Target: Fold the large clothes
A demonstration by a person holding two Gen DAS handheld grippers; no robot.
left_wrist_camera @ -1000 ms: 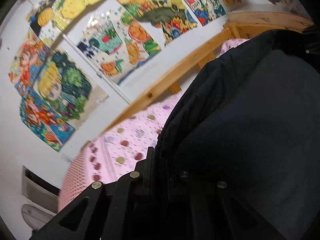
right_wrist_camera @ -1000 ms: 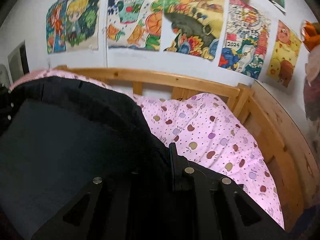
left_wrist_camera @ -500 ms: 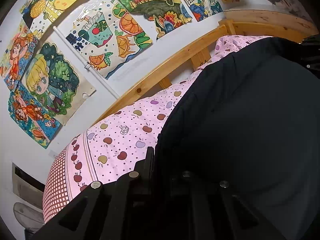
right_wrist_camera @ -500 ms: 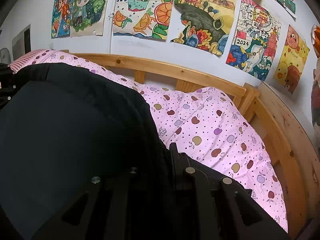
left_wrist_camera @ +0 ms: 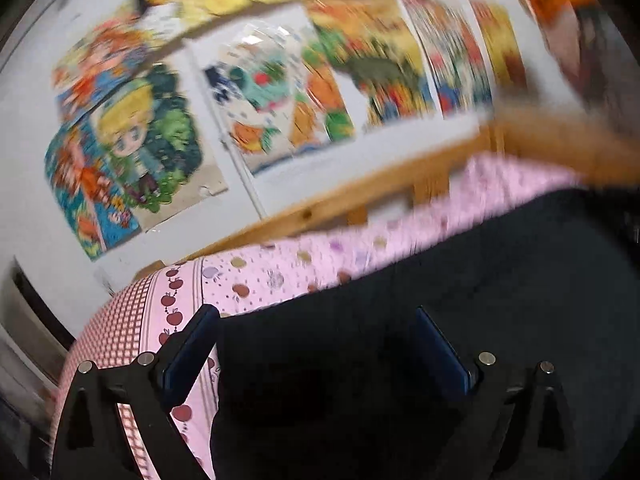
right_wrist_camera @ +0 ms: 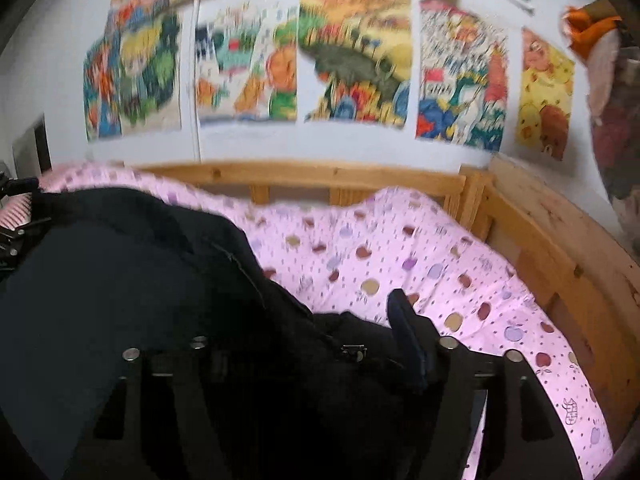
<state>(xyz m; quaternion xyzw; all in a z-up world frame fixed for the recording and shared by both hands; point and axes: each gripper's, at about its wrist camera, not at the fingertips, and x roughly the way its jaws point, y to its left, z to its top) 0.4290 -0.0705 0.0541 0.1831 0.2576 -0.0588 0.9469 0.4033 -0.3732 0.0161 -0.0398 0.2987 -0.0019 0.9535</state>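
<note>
A large black garment (left_wrist_camera: 460, 300) lies spread on the pink apple-print bed sheet (left_wrist_camera: 280, 268). My left gripper (left_wrist_camera: 316, 344) is open above the garment's left edge, fingers wide apart, holding nothing. In the right wrist view the same garment (right_wrist_camera: 120, 280) fills the left and lower part. My right gripper (right_wrist_camera: 304, 344) is open over the garment's right edge. Its right finger (right_wrist_camera: 404, 324) shows clearly; the left one is hard to make out against the dark cloth. A small metal zip pull (right_wrist_camera: 354, 350) lies between the fingers.
A wooden bed frame (right_wrist_camera: 320, 176) runs along the back, and a side rail (right_wrist_camera: 560, 248) stands at the right. Colourful posters (right_wrist_camera: 352, 52) cover the white wall behind. Bare pink sheet (right_wrist_camera: 460, 280) lies right of the garment.
Both grippers were shut on the garment's edges and have opened, letting it go. The garment has come down onto the bed and both cameras have tilted.
</note>
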